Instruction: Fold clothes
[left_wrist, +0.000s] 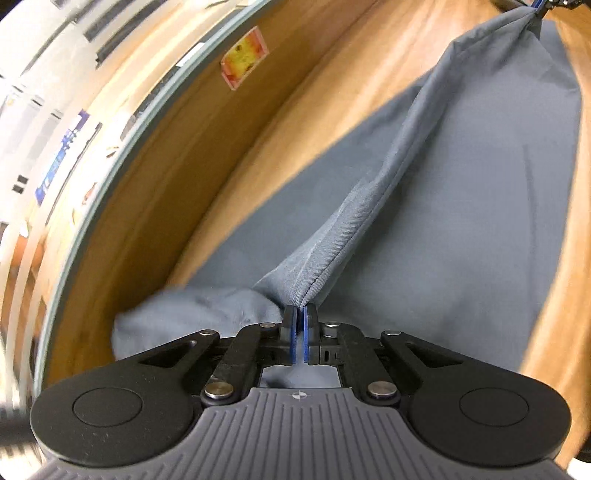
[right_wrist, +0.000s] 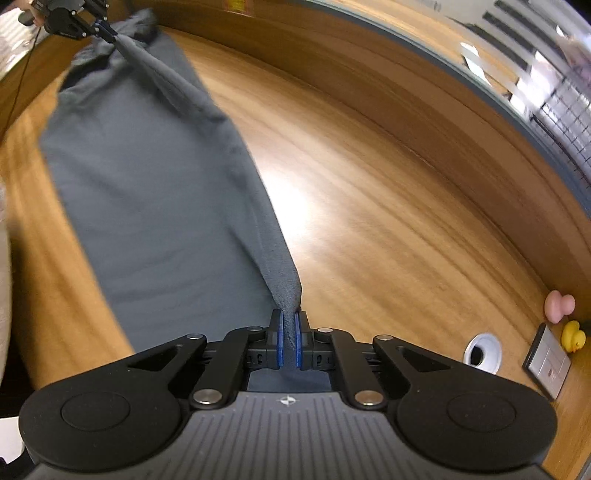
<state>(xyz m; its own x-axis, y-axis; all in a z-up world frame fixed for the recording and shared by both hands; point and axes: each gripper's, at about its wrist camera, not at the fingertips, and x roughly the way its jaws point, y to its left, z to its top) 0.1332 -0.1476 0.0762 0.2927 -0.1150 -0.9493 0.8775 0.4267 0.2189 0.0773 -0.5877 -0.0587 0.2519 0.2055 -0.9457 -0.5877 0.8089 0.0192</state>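
Note:
A grey garment (left_wrist: 461, 206) lies spread on the wooden table (left_wrist: 314, 110), with one edge lifted into a taut ridge between the two grippers. My left gripper (left_wrist: 300, 308) is shut on one end of that edge, blue pads pinching the hemmed cloth. In the right wrist view the same grey garment (right_wrist: 147, 192) stretches away, and my right gripper (right_wrist: 290, 314) is shut on its near corner. The left gripper (right_wrist: 107, 33) shows far off at the top left, holding the other end. The right gripper (left_wrist: 535, 7) is just visible at the top right of the left wrist view.
A pink toy (right_wrist: 559, 304), a yellow rubber duck (right_wrist: 572, 336), a small grey box (right_wrist: 546, 363) and a round cable hole (right_wrist: 482, 352) sit at the table's right side. A red and yellow sticker (left_wrist: 245, 57) lies near the table's curved far edge.

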